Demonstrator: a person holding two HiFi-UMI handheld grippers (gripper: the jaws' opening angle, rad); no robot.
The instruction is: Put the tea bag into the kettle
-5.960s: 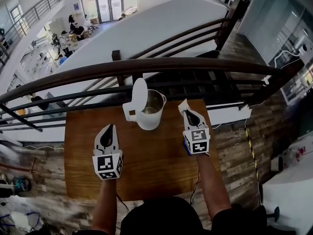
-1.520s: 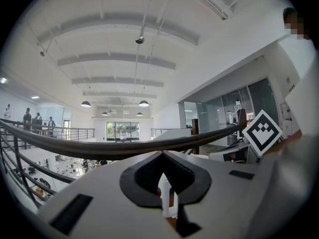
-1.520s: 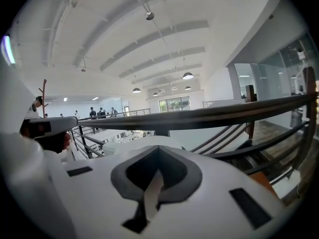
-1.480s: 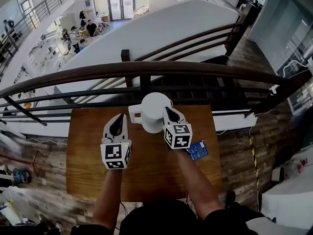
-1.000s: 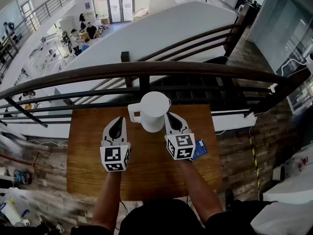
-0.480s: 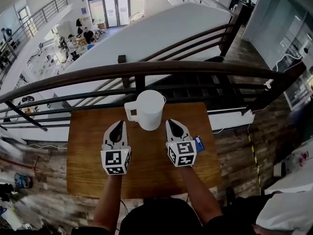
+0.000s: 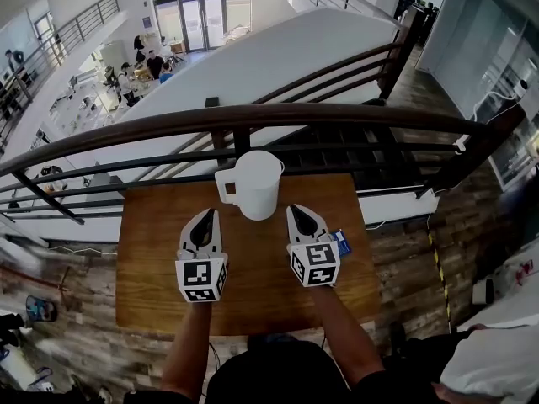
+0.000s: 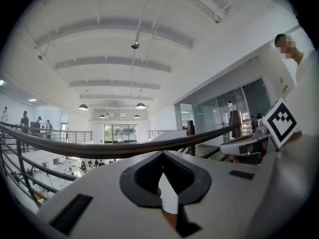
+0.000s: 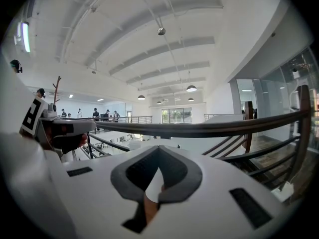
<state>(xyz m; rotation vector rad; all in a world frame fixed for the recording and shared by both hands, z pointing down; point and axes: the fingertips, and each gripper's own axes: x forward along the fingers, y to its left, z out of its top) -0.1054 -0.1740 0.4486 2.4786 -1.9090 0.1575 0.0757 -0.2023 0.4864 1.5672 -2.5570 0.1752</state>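
Against a dark balcony railing (image 7: 337,114) stands a wooden surface (image 7: 152,259), seen from above, with an open atrium and a lower floor beyond it. At the far edge of the surface, centred and close to the railing, a white kettle (image 7: 255,183) stands upright with its lid closed and its handle turned to the left side of the head view. The closed lid hides the interior, so the tea bag cannot be located in any view. Nearer the person, the left gripper (image 7: 205,215) and the right gripper (image 7: 296,211) are held side by side above the surface, one on each side of the kettle's centre line. Both point toward the railing, each with its marker cube at the rear, and neither touches the kettle. In the left gripper view, the jaws are pressed together at the tips with nothing pinched; only the white kettle body and the wood show through the gap behind the tips. The right gripper view shows the same condition: jaws together, nothing between them. Just beside the right gripper, on its outer side, a small blue packet (image 7: 341,241) lies flat on the surface, partly covered by the gripper body.
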